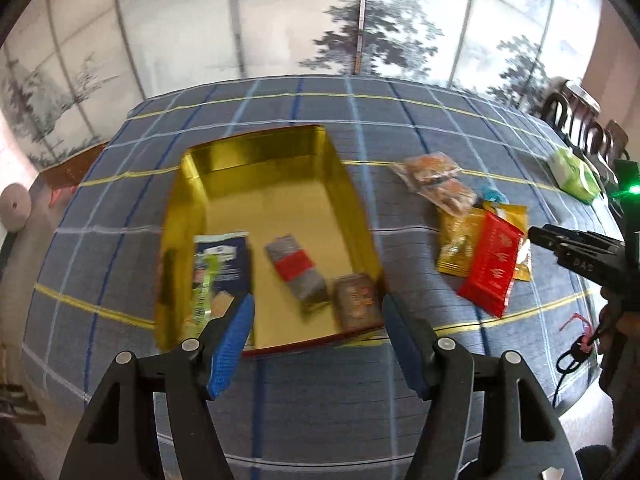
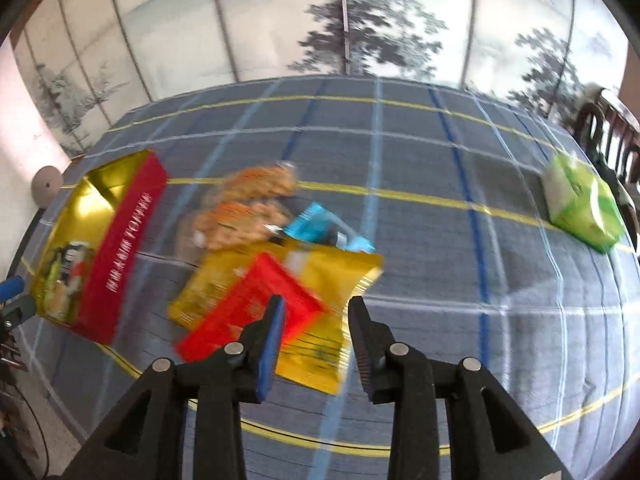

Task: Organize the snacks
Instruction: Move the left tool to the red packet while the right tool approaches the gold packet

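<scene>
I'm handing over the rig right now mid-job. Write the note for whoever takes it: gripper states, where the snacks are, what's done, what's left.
Left hand-held gripper: open, empty, over the near edge of the gold-lined red tin box.
Right hand-held gripper: open, empty, above the loose pile.
Done: three or four packets lie in the box, among them a blue-and-white packet and a grey-and-red bar.
Left, on the checked tablecloth right of the box: red flat packet atop gold foil pouch, two clear bags of orange snacks, small blue packet. A green pack sits far right.
</scene>
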The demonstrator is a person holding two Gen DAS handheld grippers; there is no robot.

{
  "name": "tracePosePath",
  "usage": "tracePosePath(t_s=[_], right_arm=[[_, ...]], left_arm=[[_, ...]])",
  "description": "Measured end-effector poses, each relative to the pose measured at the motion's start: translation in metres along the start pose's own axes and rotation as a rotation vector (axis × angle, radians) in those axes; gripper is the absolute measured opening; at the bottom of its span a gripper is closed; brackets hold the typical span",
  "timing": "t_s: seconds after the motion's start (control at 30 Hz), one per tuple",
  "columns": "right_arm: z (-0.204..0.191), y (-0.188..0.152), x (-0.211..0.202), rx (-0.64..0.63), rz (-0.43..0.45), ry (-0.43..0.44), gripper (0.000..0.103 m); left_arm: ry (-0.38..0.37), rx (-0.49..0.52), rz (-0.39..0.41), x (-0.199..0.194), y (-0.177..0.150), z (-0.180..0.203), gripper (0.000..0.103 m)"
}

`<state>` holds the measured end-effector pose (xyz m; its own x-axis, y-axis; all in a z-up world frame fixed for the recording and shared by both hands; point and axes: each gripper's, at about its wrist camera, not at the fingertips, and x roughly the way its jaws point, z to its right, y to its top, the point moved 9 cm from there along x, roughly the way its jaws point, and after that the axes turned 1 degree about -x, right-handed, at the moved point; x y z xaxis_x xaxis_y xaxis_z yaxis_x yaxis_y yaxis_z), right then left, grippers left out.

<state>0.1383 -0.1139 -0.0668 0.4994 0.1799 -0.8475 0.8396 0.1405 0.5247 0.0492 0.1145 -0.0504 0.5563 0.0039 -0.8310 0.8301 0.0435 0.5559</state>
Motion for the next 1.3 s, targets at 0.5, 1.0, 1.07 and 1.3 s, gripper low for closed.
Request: tracePosePath(t_s=[0.5, 1.0, 1.07, 1.3], right_arm=[[-0.014, -0.003, 0.022, -0.004, -0.008, 0.051, 0.057], [-0.007, 0.003, 0.035, 0.030, -0.010, 0.056, 0.061], [-0.009, 0.005, 0.038, 0.029, -0.014, 0.043, 0.062], [-0.013, 0.003, 0.046, 0.011, -0.011, 0.037, 0.065]], left_arm=[[-0.023, 0.073, -0.058, 0.017, -0.008, 0.045, 0.063], [-0.065, 0.093, -0.083, 0.033, -0.008, 0.072, 0.063], [-0.066, 0.101, -0.088, 0.036, -0.008, 0.076, 0.063], [-0.046, 0.115, -0.085, 0.039, -0.007, 0.082, 0.066]])
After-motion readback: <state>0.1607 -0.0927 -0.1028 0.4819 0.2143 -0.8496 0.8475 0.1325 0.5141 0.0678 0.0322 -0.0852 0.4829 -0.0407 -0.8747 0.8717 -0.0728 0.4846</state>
